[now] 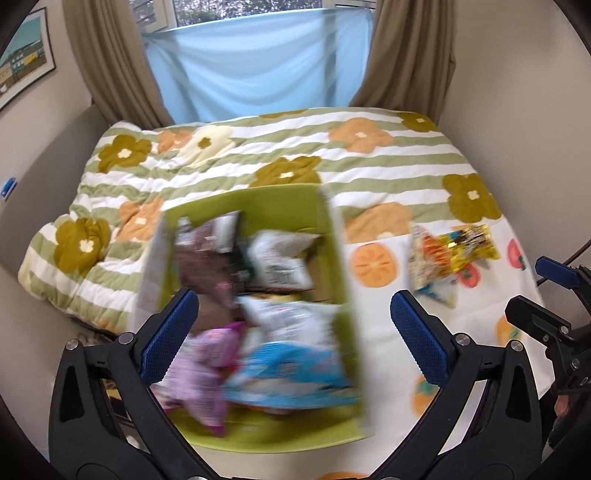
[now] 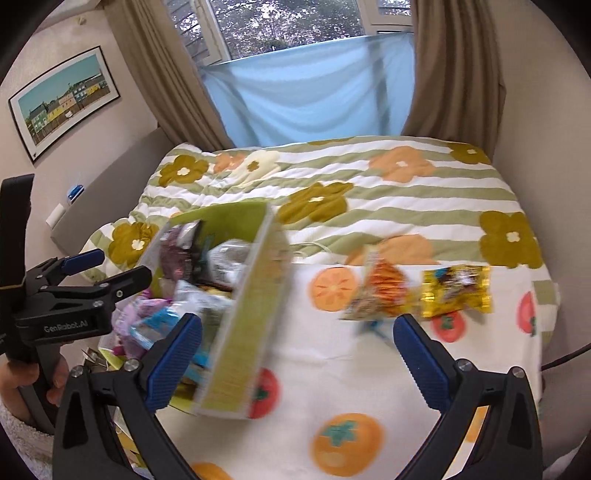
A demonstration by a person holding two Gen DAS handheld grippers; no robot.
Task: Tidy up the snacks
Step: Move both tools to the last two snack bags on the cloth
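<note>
Home bedroom, bed [image 2: 424, 206] with floral quilt (striped), curtained window [image 2: 288, 26], framed picture [image 2: 62, 99] on wall

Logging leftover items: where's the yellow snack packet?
Yellow snack packet lies on the fruit-print cloth, right of the green box, beside an orange packet.

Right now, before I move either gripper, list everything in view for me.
Box: one, green, on the bed, full of blurred snack packets.
Loose packets: two, a gold packet and an orange-and-white packet, on the fruit-print cloth right of the box.
Quilt: one, green-striped, flowered, behind the box.
Curtains: brown, flanking a blue sheet at the window.
Framed picture: one, left wall.
Left hand-held gripper: open, empty, over the box.
Right hand-held gripper: open, empty.
</note>
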